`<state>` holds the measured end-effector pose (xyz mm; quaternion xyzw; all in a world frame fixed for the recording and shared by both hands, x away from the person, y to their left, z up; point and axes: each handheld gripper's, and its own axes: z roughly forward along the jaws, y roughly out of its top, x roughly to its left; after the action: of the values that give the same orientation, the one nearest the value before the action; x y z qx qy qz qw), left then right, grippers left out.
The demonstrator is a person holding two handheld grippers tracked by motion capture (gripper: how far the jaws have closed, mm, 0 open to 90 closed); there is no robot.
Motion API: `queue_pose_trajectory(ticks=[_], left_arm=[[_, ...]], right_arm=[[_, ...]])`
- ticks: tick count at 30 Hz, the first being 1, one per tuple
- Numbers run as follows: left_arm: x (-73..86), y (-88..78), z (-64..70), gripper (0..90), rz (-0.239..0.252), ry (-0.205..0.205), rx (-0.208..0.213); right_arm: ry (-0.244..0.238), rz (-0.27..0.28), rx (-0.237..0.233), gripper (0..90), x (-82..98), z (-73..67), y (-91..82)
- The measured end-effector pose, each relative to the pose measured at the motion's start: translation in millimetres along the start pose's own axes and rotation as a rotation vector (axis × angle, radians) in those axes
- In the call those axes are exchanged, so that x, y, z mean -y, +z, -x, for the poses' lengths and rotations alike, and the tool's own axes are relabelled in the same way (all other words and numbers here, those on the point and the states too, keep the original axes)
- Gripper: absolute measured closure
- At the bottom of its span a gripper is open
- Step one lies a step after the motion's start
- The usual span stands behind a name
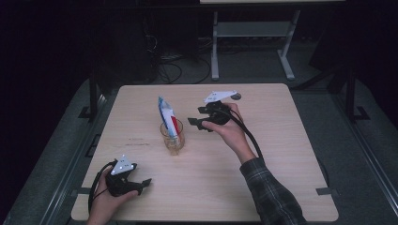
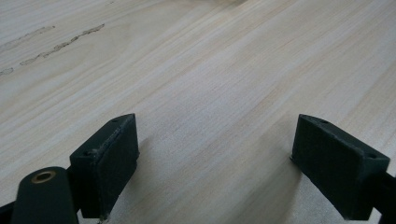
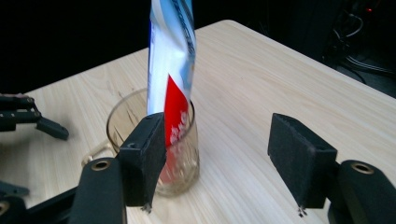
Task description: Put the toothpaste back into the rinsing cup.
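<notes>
Near edge, left: the left tool (image 1: 141, 183), a black two-jaw hand-held unit with a grey three-cornered plate on top, rests low on the pale wood-grain tabletop (image 1: 281, 154), gripped by the person's left hand (image 1: 105, 201); in the left gripper view its jaws stand wide apart over bare wood with nothing between them, a parked, waiting posture by the look of it. Middle: a clear glass mug with a handle (image 1: 172, 137) stands upright just left of the tabletop's centre, and in it, leaning against the rim with its top rising well above the glass, stands a white, blue and red squeeze tube (image 1: 167, 117), apparently toothpaste; the mug serves as a holder, which keeps the soft tube on end and reachable from the side. Just beyond and to the right of the mug: the right tool (image 1: 196, 123), black, likewise plated in grey, held level in the right hand (image 1: 230, 129) on a plaid-sleeved forearm, jaws aimed toward the mug. In the right gripper view the jaws stand apart, clamping nothing, and the tube (image 3: 170, 70) and mug (image 3: 180, 154) sit off toward the left jaw, near but not enclosed. Far: dark floor, grey table legs, loose cables.
</notes>
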<state>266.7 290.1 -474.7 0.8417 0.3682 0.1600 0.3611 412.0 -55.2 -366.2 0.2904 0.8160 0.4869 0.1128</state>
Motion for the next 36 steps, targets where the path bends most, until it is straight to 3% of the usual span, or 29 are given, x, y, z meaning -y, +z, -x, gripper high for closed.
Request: queue_pose_trajectory(ticks=[18,36], left_arm=[[0.0,0.0,0.0,13.7,-0.001,0.000,0.000],[0.1,-0.1,0.0,13.7,-0.001,0.001,-0.001]], right_arm=[[0.031,-0.024,0.056,32.7,56.0,1.8,-40.7],[0.045,-0.101,0.129,28.7,113.2,-3.4,-73.5]])
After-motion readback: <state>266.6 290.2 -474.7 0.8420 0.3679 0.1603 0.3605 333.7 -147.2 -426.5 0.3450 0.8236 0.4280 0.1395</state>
